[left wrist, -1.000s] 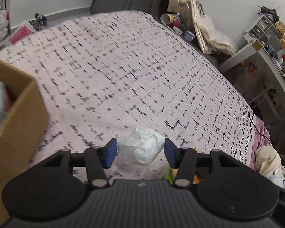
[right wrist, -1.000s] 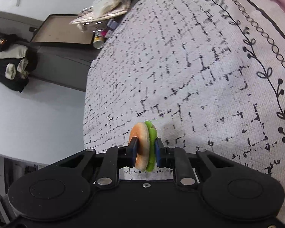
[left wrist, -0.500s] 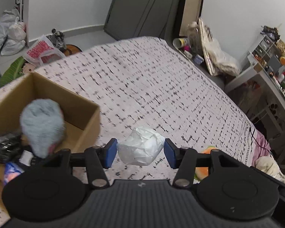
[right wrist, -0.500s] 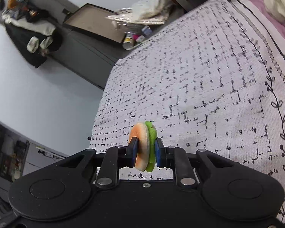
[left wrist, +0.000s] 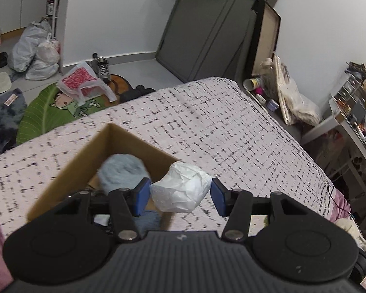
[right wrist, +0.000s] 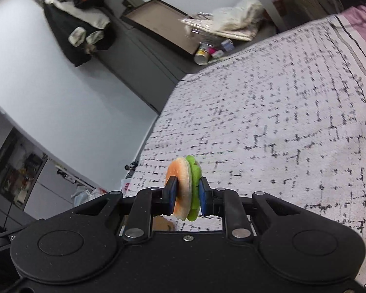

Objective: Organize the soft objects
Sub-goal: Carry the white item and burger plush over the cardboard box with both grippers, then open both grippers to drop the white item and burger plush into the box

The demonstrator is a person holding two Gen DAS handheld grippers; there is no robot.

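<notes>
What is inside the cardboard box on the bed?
Inside the cardboard box: a fuzzy light-blue ball and something blue lower down. The left hand-held gripper, holding a white crumpled wad, covers the rest.

Both wrist views look down from above the patterned bedspread (left wrist: 207,127) (shared), facing its far end.

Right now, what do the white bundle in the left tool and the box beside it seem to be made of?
White bundle: probably thin plastic film or crumpled paper; creased, faintly glossy, translucent at its lower edge. Box: corrugated cardboard; plain matte brown walls with raw cut rims.
</notes>
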